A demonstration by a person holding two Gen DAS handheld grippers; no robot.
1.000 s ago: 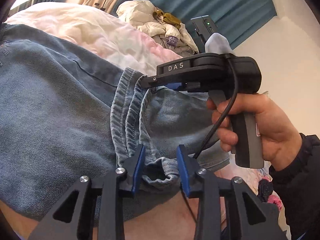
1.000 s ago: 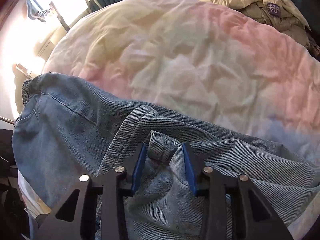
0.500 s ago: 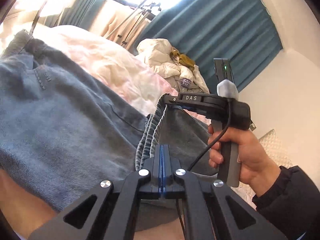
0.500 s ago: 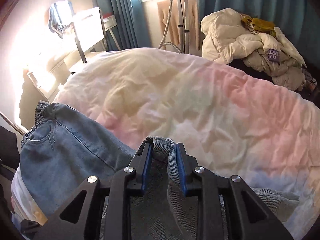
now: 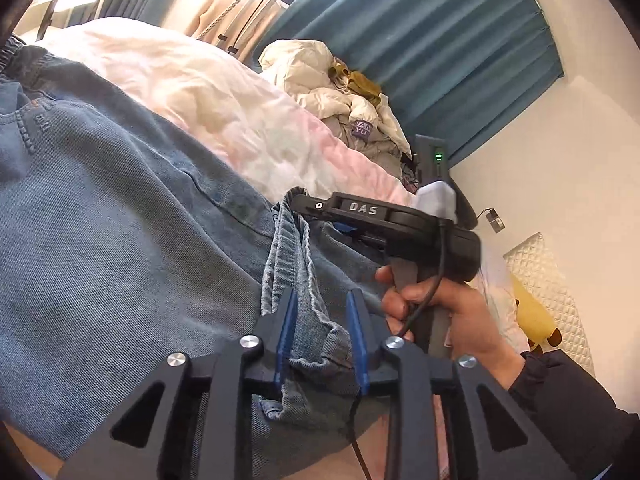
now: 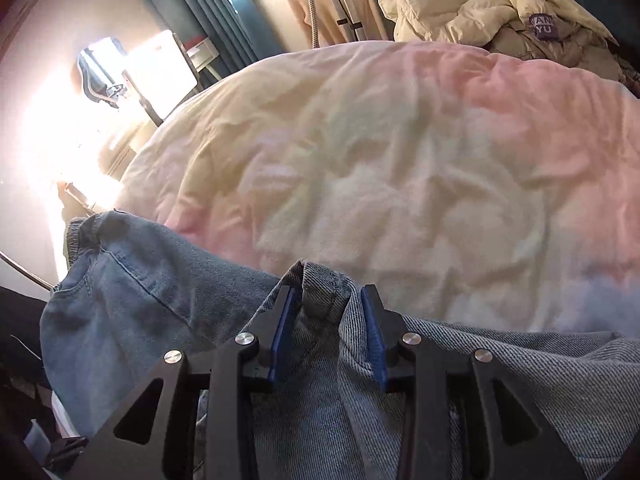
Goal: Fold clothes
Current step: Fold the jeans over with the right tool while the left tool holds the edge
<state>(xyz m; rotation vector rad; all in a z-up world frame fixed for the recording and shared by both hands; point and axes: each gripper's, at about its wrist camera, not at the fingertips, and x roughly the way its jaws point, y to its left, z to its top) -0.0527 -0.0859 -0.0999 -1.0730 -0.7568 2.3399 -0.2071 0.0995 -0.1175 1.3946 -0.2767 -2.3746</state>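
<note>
A: Two hand-held grippers, one pair of jeans (image 5: 120, 220). Where do the jeans lie?

B: Spread on the bed's pale quilt (image 6: 400, 152), mostly left of and ahead of both tools. The hem end is bunched between the blue pads of each one.

A: Are they clamped?

B: No. The left hand-held gripper (image 5: 322, 314) has its jaws opening, the folded hem loose in the gap. The right hand-held gripper (image 6: 330, 322) is also opening, with a hump of denim between its pads but not squeezed.

A: Why hold the hem at two points?

B: I'd judge it keeps the leg ends level while they are laid down for a fold; parting the jaws suits letting the cloth settle.

A: What does each view add?

B: The left view shows the right tool from outside, marked DAS, with the person's hand (image 5: 452, 316) on its handle, its tip at the hem's far corner. It also shows a back pocket (image 5: 24, 120). The right view shows none of that, but gives the waistband (image 6: 80, 236) far left of its jaws and the open quilt ahead.
</note>
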